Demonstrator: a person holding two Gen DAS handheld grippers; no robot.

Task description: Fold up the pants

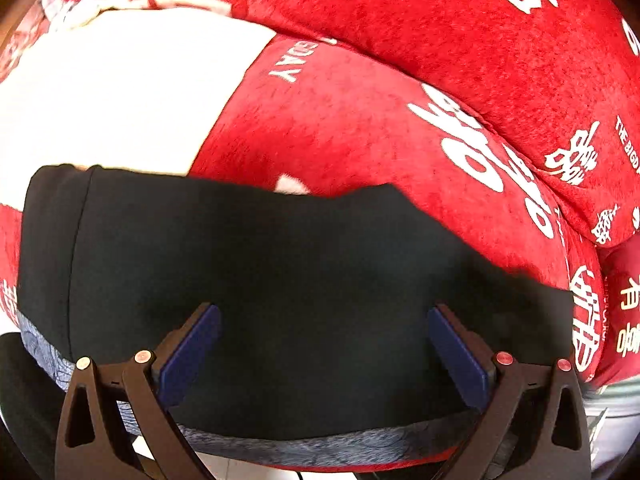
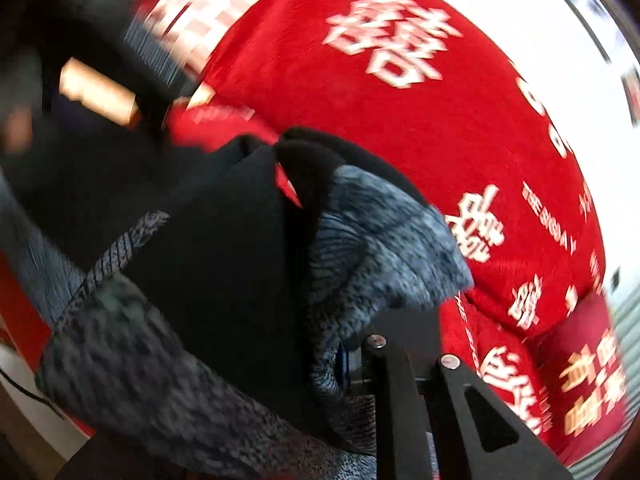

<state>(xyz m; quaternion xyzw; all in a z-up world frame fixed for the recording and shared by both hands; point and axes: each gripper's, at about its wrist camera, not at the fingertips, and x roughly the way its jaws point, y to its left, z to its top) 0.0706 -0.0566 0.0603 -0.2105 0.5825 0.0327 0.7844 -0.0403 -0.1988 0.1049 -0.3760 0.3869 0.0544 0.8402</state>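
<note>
While black pants (image 1: 280, 280) with a grey fleece lining lie on a red bed cover (image 1: 360, 128) printed with white characters, the left hand-held gripper (image 1: 324, 316) hovers over them, blue pads (image 1: 188, 360) spread. The right hand-held gripper (image 2: 352, 356) pinches bunched lining.

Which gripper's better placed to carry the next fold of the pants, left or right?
Probably right. The right gripper looks closed on the pants, fabric bunched around it, while the left gripper hangs open over them, gripping nothing.

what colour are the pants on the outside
Black outside, with a mottled grey-blue lining; the pants show best in the left wrist view.
</note>
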